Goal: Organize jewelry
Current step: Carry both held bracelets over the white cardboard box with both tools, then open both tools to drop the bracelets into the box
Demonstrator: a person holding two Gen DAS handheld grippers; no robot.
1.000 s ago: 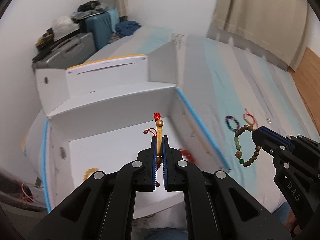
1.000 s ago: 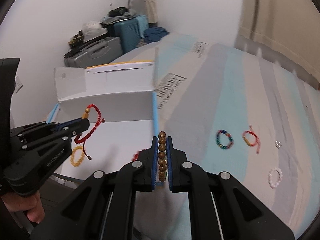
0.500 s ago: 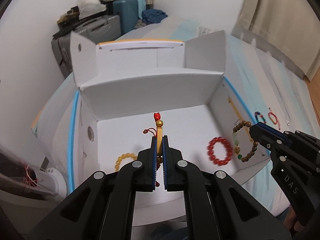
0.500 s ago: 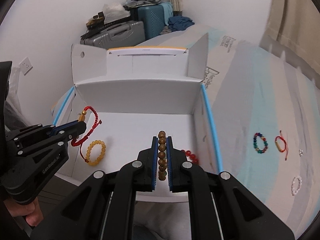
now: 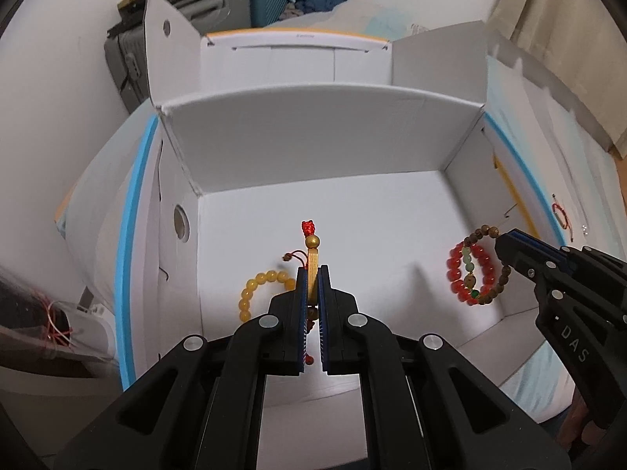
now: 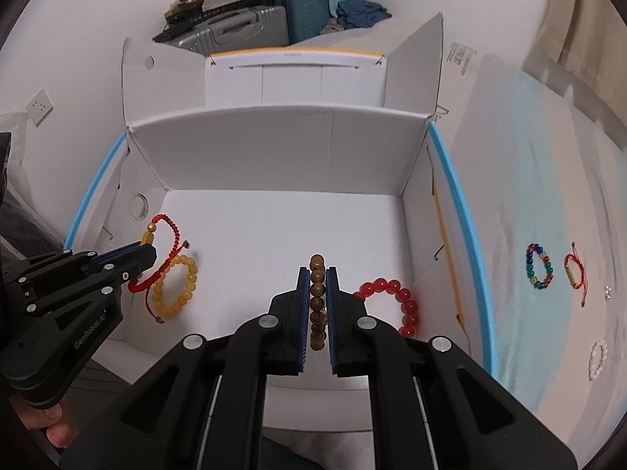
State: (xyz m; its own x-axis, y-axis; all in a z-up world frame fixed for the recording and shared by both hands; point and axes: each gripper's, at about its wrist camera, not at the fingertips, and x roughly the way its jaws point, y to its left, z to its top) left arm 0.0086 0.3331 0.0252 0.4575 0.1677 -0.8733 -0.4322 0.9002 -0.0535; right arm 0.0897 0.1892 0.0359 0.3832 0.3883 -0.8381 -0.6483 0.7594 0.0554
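Note:
My left gripper [image 5: 312, 274] is shut on a red cord bracelet with gold beads [image 5: 312, 241], held above the floor of the open white box [image 5: 321, 133]; it also shows in the right wrist view [image 6: 147, 250]. My right gripper [image 6: 317, 274] is shut on a brown wooden bead bracelet [image 6: 317, 293], which hangs from its tips in the left wrist view [image 5: 486, 270] over the box's right side. A yellow bead bracelet [image 6: 176, 288] and a red bead bracelet [image 6: 395, 297] lie on the box floor.
On the bed cover right of the box lie a multicoloured bead bracelet [image 6: 539, 266], a red cord bracelet [image 6: 574, 270], a white bead bracelet [image 6: 597, 358] and small earrings [image 6: 608, 291]. Suitcases [image 6: 243, 27] stand behind the box. Box flaps stand upright at the back.
Both grippers have moved left from over the bed to over the inside of the box, each still holding its bracelet. The box floor now fills both views.

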